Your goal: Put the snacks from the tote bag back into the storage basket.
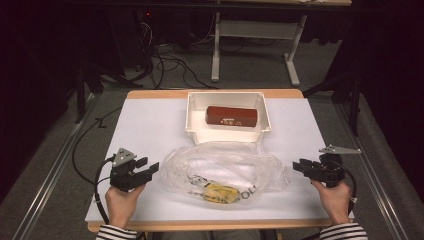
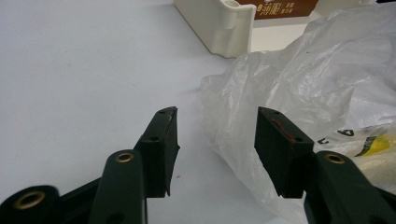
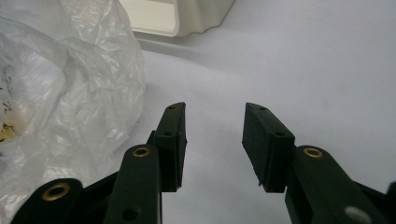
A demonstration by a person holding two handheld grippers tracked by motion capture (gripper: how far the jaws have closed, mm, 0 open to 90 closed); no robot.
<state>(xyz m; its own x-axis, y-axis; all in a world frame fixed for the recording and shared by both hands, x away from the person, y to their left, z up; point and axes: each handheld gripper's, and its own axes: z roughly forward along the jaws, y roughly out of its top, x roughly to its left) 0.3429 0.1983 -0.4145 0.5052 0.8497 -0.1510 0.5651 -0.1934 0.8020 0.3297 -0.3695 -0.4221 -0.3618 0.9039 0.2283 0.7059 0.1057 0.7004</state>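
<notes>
1. One clear plastic bag (image 1: 227, 172) lies crumpled on the near middle of the desk (image 1: 150, 125), between the two grippers; something yellow with dark print shows through its near side.
2. Both grippers sit just beside the bag, apart from it. The left gripper (image 1: 150, 167) is at the bag's left edge, the right gripper (image 1: 299, 165) at its right edge, each held by a hand in a striped sleeve.
3. Fingers of the left gripper (image 2: 212, 135) stand partly open with nothing between them; the bag's film lies close by the right-hand finger (image 2: 278, 144), whether touching I cannot tell.
4. Fingers of the right gripper (image 3: 215, 140) are likewise partly open and empty, over bare white surface, with the bag (image 3: 70, 93) off to one side.
5. Behind the bag stands a cream tray (image 1: 197, 117) holding a dark red box (image 1: 231, 116).
6. The desk has a white top with a wooden edge; grey carpet, cables and another table's legs fill the dim room beyond.
7. From the left gripper view, the box's label (image 2: 275, 7) bears pale characters too small to read, and black marks show on the bag (image 2: 345, 133); the high view shows the whole layout.
</notes>
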